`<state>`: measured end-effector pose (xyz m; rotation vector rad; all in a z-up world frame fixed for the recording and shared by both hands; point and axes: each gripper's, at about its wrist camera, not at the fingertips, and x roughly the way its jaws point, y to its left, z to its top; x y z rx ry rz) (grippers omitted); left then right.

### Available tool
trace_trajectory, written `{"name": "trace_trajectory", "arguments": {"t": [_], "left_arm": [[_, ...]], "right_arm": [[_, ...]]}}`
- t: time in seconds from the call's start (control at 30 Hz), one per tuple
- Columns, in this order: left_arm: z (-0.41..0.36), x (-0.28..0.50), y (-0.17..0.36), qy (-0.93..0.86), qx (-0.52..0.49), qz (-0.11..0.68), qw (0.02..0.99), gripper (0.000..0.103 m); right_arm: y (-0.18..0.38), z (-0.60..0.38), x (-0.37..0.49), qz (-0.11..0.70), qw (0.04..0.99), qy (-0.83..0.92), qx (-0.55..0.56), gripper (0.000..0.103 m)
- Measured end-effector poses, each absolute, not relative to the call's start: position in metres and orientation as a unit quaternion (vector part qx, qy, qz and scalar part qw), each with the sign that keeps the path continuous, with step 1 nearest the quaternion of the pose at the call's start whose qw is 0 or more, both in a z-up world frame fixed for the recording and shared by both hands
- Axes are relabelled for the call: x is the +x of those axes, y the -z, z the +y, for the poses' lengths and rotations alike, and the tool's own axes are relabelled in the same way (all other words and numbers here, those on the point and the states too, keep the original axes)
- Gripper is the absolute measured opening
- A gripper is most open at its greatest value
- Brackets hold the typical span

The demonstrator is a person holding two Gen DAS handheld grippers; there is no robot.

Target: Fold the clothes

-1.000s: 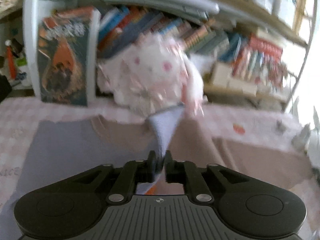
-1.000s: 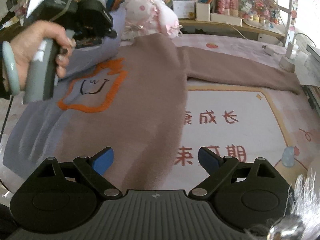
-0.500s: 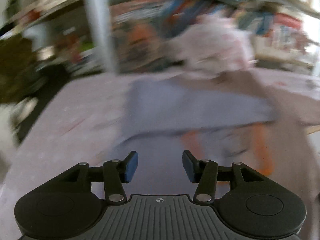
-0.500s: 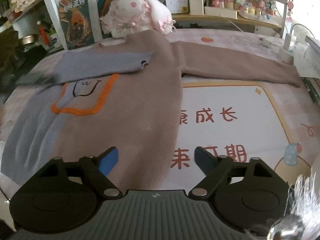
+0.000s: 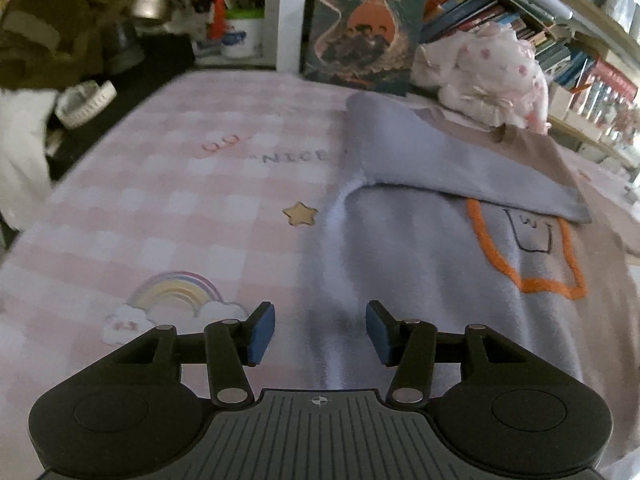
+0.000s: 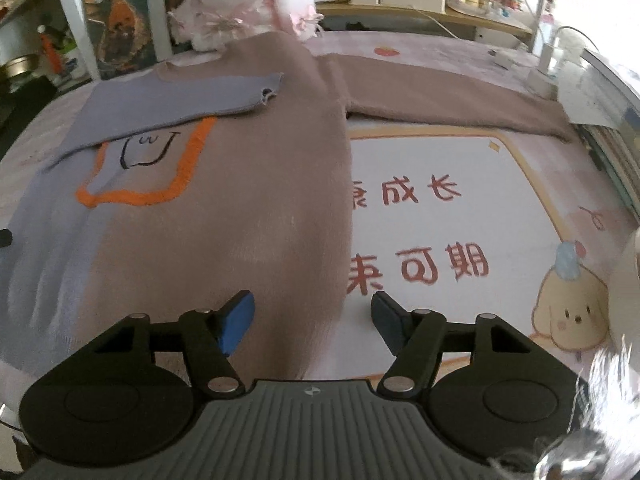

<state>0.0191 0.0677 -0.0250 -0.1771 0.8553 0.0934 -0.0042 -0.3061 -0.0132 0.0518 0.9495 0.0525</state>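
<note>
A sweater, brown on one half (image 6: pixel 240 208) and lilac on the other (image 5: pixel 420 280), lies flat on the printed mat with an orange-outlined patch (image 6: pixel 132 196) on its chest. Its lilac sleeve (image 6: pixel 172 104) lies folded across the chest, while the brown sleeve (image 6: pixel 452 102) stretches out to the right. My left gripper (image 5: pixel 320 330) hovers over the sweater's lilac side edge, jaws closing a little, pads clear of the cloth. My right gripper (image 6: pixel 314 320) hangs over the brown side edge near the hem, jaws closing, nothing pinched.
A pink-and-white plush toy (image 6: pixel 240 4) sits at the collar end, beside an upright book (image 5: pixel 364 28) and full shelves. The pink checked mat (image 5: pixel 160 200) spreads left of the sweater. A white charger (image 6: pixel 548 72) and stacked books (image 6: pixel 612 120) line the right edge.
My left gripper let go of the lilac sleeve cuff, which now lies across the chest, and swung away to the sweater's lilac side. The right gripper's jaws have narrowed.
</note>
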Motion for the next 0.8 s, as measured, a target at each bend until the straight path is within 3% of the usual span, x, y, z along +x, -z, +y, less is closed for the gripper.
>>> {"name": "trace_trajectory", "arguments": {"t": [0.07, 0.13, 0.27, 0.8], "left_arm": [[0.070, 0.021, 0.026, -0.034, -0.092, 0.416, 0.904, 0.044], [0.075, 0.025, 0.027, -0.019, -0.109, 0.423, 0.899, 0.005], [0.088, 0.025, 0.025, 0.002, -0.132, 0.424, 0.896, 0.003], [0.151, 0.026, 0.024, -0.042, -0.109, 0.414, 0.902, 0.004]], "right_arm": [[0.013, -0.303, -0.006, 0.453, 0.891, -0.009, 0.032, 0.052], [0.013, -0.299, -0.008, 0.449, 0.893, 0.001, 0.040, 0.039], [0.011, -0.287, -0.010, 0.443, 0.895, 0.010, 0.052, 0.015], [0.014, -0.210, -0.008, 0.445, 0.893, -0.073, 0.013, 0.014]]}}
